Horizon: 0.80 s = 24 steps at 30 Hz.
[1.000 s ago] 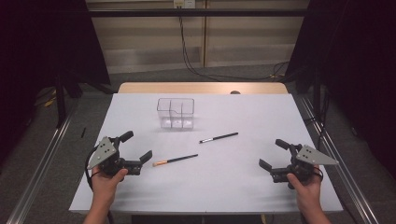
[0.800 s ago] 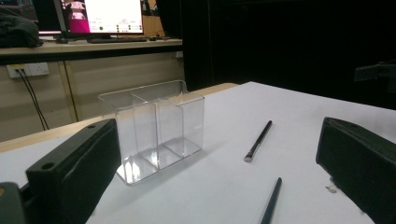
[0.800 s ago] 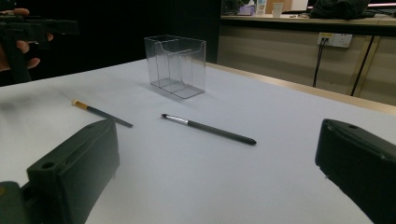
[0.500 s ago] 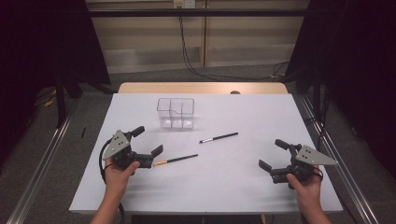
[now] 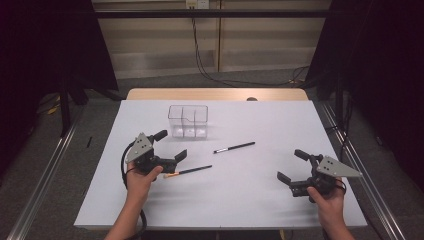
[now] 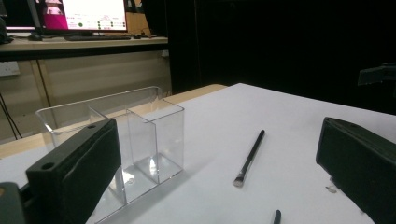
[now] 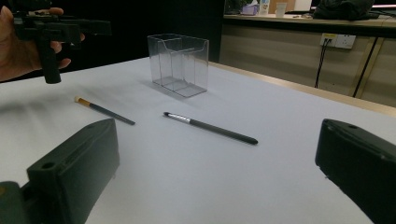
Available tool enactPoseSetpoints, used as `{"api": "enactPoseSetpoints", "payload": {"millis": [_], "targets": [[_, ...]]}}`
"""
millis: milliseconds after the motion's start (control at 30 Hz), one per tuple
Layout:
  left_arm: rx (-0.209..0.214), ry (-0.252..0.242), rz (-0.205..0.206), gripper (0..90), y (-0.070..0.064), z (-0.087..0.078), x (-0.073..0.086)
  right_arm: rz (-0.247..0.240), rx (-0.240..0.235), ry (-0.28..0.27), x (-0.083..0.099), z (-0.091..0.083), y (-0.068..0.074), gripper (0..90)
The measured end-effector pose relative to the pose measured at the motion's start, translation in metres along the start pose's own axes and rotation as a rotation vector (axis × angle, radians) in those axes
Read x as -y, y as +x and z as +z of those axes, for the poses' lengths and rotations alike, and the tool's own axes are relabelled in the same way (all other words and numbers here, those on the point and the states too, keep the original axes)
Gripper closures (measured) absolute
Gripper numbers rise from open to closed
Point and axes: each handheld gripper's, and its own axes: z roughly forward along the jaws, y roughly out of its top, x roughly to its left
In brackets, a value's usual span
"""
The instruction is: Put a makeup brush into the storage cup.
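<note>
My left gripper (image 5: 171, 145) is open and hovers just left of a thin black brush with an orange tip (image 5: 187, 171), nothing between its jaws. A second black brush with a silver ferrule (image 5: 234, 147) lies mid-table. Behind them stands a clear plastic box with compartments (image 5: 188, 121), and it looks empty. In the left gripper view the box (image 6: 140, 135) is close at the left, with the silver-ferruled brush (image 6: 250, 157) ahead. My right gripper (image 5: 291, 165) rests open near the table's right front. Its view shows both brushes (image 7: 103, 110) (image 7: 210, 127) and the box (image 7: 179, 64).
The white table (image 5: 250, 200) has bare room in the middle and front. A wooden strip (image 5: 215, 94) runs along its far edge. Metal rails (image 5: 45, 175) flank both sides. The other hand with its gripper (image 7: 46, 28) shows at the upper left of the right gripper view.
My left gripper has moved right and forward, from the table's left front to beside the orange-tipped brush. The right gripper and both brushes have not moved.
</note>
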Motion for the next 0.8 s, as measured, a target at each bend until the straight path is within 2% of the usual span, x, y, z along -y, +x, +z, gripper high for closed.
{"api": "enactPoseSetpoints", "payload": {"millis": [200,433,533,600,700,800], "targets": [[0.007,0.040,-0.002,0.0,0.002,0.002,0.002,-0.003,0.000,0.002,0.000,-0.001,0.000,0.0],[0.006,0.133,-0.009,0.0,0.004,0.005,0.000,-0.003,-0.003,0.005,0.000,0.000,0.000,0.0],[0.019,0.170,-0.012,0.0,0.004,0.007,-0.003,-0.004,-0.006,0.006,0.000,0.001,0.000,0.0],[0.029,0.206,-0.003,0.0,0.004,0.008,-0.005,-0.004,-0.009,0.009,0.001,0.001,0.000,0.0],[0.040,0.264,-0.009,0.0,0.005,0.011,-0.009,-0.002,-0.011,0.010,0.001,0.002,0.000,0.0],[0.050,0.349,0.005,0.0,0.006,0.014,-0.013,-0.003,-0.012,0.011,0.001,0.002,-0.001,0.0]]}}
